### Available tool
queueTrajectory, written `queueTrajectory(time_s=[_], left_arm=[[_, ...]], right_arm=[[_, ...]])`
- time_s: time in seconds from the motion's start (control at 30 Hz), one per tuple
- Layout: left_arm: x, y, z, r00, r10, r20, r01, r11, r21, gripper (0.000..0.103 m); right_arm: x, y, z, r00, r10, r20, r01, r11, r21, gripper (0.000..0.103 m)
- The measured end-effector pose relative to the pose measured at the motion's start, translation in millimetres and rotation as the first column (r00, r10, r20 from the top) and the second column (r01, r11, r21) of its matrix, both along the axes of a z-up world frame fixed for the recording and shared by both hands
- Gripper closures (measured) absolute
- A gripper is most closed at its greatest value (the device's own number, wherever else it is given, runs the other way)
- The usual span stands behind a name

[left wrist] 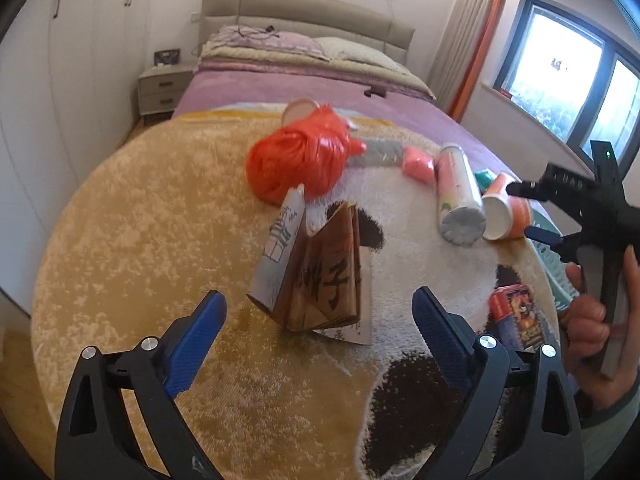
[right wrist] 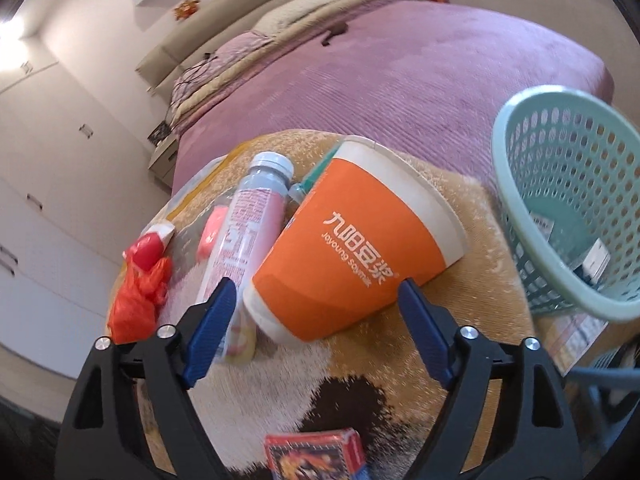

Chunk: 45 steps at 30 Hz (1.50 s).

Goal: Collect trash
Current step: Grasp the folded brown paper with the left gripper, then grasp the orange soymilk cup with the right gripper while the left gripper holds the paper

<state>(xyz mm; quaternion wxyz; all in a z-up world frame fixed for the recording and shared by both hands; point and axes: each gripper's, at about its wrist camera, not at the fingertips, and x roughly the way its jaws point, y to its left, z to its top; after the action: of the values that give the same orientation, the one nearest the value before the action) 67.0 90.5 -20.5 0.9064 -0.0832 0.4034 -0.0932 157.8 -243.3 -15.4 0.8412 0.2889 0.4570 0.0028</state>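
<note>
— While both tongs hang over the plush rug (left wrist: pixel 140 216), what does each one have hold of?
— Nothing. The left tongs (left wrist: pixel 318 330) stand spread wide, their blue pads well apart, and the folded brown paper bag (left wrist: pixel 320 276) stands on the rug just ahead of the gap, touched by neither pad. A white printed carton (left wrist: pixel 282 248) leans against the bag's left side.
— And the right tongs (right wrist: pixel 318 322)?
— Wide open too. The orange paper cup (right wrist: pixel 352 248) lies on its side between and just beyond the pads, its base toward the camera; I cannot tell whether either pad brushes it.
— What sits beside the cup?
— A pink-labelled bottle (right wrist: pixel 248 236) lies just to its left, cap pointing away, nearly touching the left pad. Further left lies a crumpled orange plastic bag (right wrist: pixel 138 300), and a pink packet (right wrist: pixel 210 236) shows beyond the bottle.
— Where is the bin?
— The green mesh basket (right wrist: pixel 560 184) stands at the right, near the cup, on the rug's edge by the purple bed (right wrist: pixel 420 80), with a few items inside. A red printed box (right wrist: pixel 316 456) lies close below the right tongs.
— Is the person visible?
— 1 hand (left wrist: pixel 592 312), gripping the right tool's handle, in the left wrist view.
</note>
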Motion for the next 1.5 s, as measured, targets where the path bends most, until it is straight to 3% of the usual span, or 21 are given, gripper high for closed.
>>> queueTrajectory(time_s=[0.27,0.37,0.47,0.63,0.73,0.83,0.97,1.1,1.2,1.27,1.4,1.5], left_arm=[[24.9,2.3,-13.6,0.999,-0.006,-0.045,0.006,1.0,-0.008,0.012],[27.4,1.0,-17.4,0.999,-0.006,-0.047,0.006,1.0,-0.012,0.014],[30.7,0.8,-18.6,0.999,-0.001,-0.042,0.0,1.0,-0.025,0.023],[33.5,1.3,-17.6,0.999,0.01,-0.038,-0.011,0.999,-0.031,0.041],[35.6,0.8,-17.6,0.999,0.004,-0.04,-0.005,0.999,-0.035,0.054],[32.8,-1.8,-15.9,1.0,0.0,-0.026,0.0,1.0,-0.025,0.063],[26.2,-6.2,-13.8,1.0,-0.005,-0.012,0.005,1.0,-0.023,0.067],[21.0,-8.0,-16.7,1.0,0.0,-0.011,0.0,0.999,-0.041,0.067],[18.3,-10.6,-18.3,1.0,0.004,-0.002,-0.004,0.999,-0.049,0.067],[16.7,-11.1,-18.7,1.0,0.004,0.005,-0.004,0.998,-0.057,0.067],[14.8,-12.4,-19.2,1.0,0.002,0.012,-0.002,0.998,-0.06,0.067],[14.4,-12.9,-19.4,1.0,0.002,0.013,-0.001,0.998,-0.062,0.067]], right_arm=[[25.2,-6.7,-21.7,0.994,-0.06,-0.089,0.069,0.992,0.106,0.014],[29.0,-1.7,-21.7,0.995,-0.059,-0.087,0.065,0.996,0.067,0.014],[28.1,4.1,-21.4,0.996,-0.035,-0.083,0.038,0.999,0.03,0.015],[16.4,10.5,-16.5,0.997,0.058,-0.049,-0.057,0.998,0.016,0.03],[8.2,18.4,-8.7,0.993,0.117,-0.031,-0.119,0.992,-0.042,0.037],[-2.1,27.9,-1.1,0.98,0.199,-0.014,-0.199,0.973,-0.115,0.037],[-17.8,34.6,5.8,0.952,0.305,-0.02,-0.302,0.93,-0.207,0.037],[-27.4,32.9,8.5,0.916,0.392,-0.081,-0.393,0.844,-0.365,0.037],[-31.0,25.9,4.9,0.905,0.407,-0.124,-0.419,0.808,-0.413,0.036],[-32.3,18.1,2.1,0.902,0.412,-0.128,-0.427,0.81,-0.403,0.036],[-39.4,-3.4,0.8,0.91,0.411,-0.054,-0.41,0.872,-0.267,0.026],[-41.1,-20.2,-5.9,0.934,0.356,-0.003,-0.353,0.925,-0.141,0.026]])
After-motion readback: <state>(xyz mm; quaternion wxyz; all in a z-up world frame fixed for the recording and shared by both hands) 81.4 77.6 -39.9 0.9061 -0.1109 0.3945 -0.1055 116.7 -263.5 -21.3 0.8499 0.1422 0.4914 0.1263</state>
